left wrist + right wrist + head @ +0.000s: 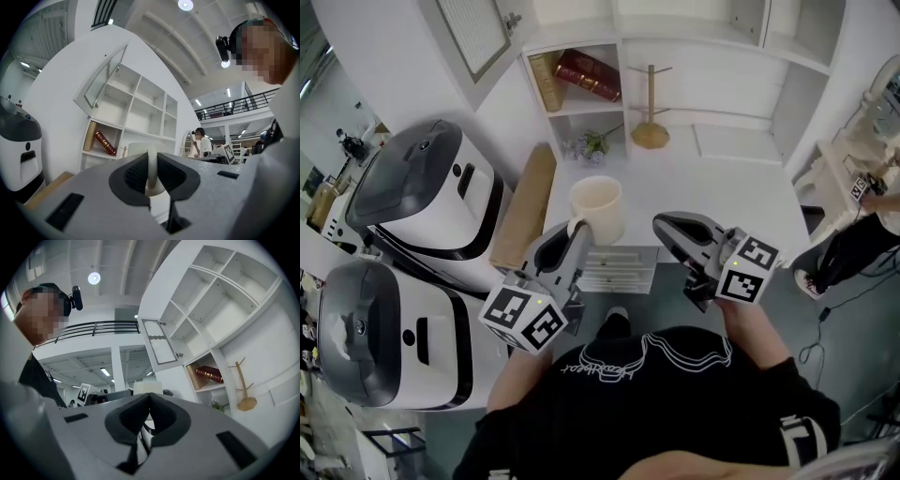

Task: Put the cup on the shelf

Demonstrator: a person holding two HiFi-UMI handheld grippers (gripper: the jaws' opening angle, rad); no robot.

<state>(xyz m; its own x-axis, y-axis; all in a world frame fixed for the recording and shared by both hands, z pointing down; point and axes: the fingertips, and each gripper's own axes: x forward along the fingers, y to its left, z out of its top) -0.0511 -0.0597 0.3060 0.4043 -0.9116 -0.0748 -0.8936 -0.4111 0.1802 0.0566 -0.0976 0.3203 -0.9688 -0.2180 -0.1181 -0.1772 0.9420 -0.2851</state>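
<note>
A cream cup (598, 208) hangs above the white counter (722, 187), in front of the white shelf unit (581, 108). My left gripper (577, 229) is shut on the cup's handle. In the left gripper view that handle (151, 165) stands upright between the dark pads, with the cup's body (139, 149) beyond and the shelf (140, 110) behind. To the cup's right, my right gripper (660, 223) is shut with nothing in it. In the right gripper view its jaws (149, 397) meet, and the cup (148, 386) shows just past them.
Two books (581, 75) lean in a lower shelf compartment, with a small plant (592, 142) below. A wooden mug tree (650, 129) stands on the counter. A wooden board (525, 206) and two white-and-grey appliances (431, 192) are at the left. A small drawer unit (619, 267) sits under the cup.
</note>
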